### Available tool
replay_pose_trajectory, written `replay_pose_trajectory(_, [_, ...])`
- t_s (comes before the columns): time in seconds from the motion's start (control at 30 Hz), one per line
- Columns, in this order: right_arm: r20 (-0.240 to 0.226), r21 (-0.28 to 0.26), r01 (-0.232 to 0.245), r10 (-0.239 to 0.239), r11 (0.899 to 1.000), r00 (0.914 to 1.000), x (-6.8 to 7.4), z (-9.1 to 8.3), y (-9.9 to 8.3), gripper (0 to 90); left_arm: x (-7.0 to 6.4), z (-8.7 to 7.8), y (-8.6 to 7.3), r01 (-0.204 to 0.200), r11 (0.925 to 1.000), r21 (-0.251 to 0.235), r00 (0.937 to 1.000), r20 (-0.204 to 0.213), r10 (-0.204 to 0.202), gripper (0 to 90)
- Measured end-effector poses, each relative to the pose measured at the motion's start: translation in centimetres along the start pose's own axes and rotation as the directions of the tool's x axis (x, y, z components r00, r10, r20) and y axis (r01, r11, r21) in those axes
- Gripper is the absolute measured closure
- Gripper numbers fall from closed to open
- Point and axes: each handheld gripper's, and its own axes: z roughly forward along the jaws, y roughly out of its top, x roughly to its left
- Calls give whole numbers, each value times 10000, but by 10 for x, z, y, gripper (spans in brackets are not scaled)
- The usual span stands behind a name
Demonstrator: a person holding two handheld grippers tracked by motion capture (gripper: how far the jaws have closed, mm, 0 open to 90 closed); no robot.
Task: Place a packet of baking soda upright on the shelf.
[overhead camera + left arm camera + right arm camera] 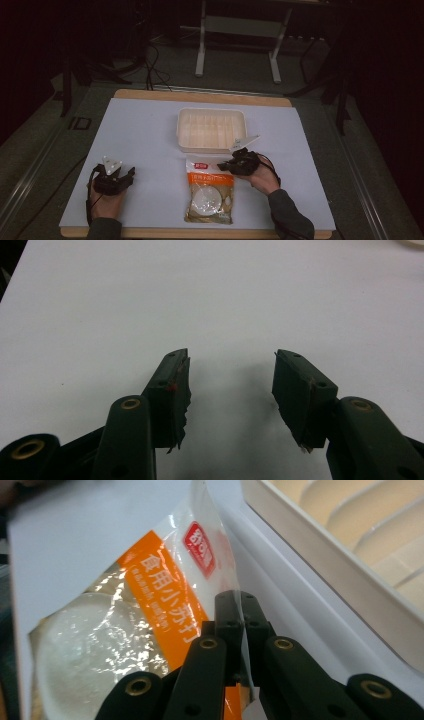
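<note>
**Right gripper has the packet by its edge**

Dim room, white table top (145, 145). The right gripper (231, 164) has its jaws pinched on the top edge of the orange-banded food packet (209, 192), which lies just in front of the cream tray (211, 129). Next, I'd judge, a lift into the tray. Left gripper (120, 176) idles with jaws apart. The label carries Chinese characters and a red logo (202, 547), too blurred to read.

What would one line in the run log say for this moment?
right gripper: shut on snack bag top edge | left gripper: open, holds nothing, over table | tray: empty, beyond bag
</note>
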Motion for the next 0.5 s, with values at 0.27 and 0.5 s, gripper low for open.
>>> replay_pose_trajectory(0.27, [-243, -188, -451, 446, 9988, 9987, 4, -11, 2, 900, 0, 0, 0, -18, 10000, 1, 10000, -15, 18, 485])
replay_pose_trajectory(0.5, [-353, -395, -652, 638, 9971, 9973, 8, -25, 8, 900, 0, 0, 0, -8, 10000, 7, 10000, -17, 8, 482])
